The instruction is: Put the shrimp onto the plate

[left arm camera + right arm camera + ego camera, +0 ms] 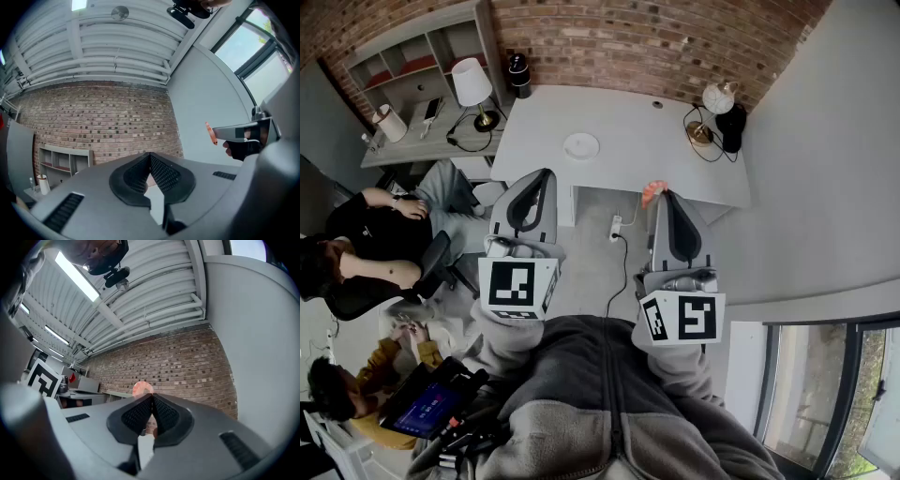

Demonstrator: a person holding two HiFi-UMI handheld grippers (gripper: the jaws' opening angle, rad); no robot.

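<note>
Right hand-held gripper (151,397) clamps the blurred, seemingly curled shrimp (142,389) at its tips; left hand-held gripper (150,157) closed, empty.

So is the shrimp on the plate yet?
Not yet. Done: the shrimp is picked up, pinched in the right hand-held gripper. The plate on the table is empty. Left: carry the shrimp over and set it down there.

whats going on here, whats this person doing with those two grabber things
A person holds a tool in each hand. The right tool is shut on a pink shrimp, held in the air in front of the white table. The plate on that table has nothing on it yet. The left tool is shut and empty.
</note>
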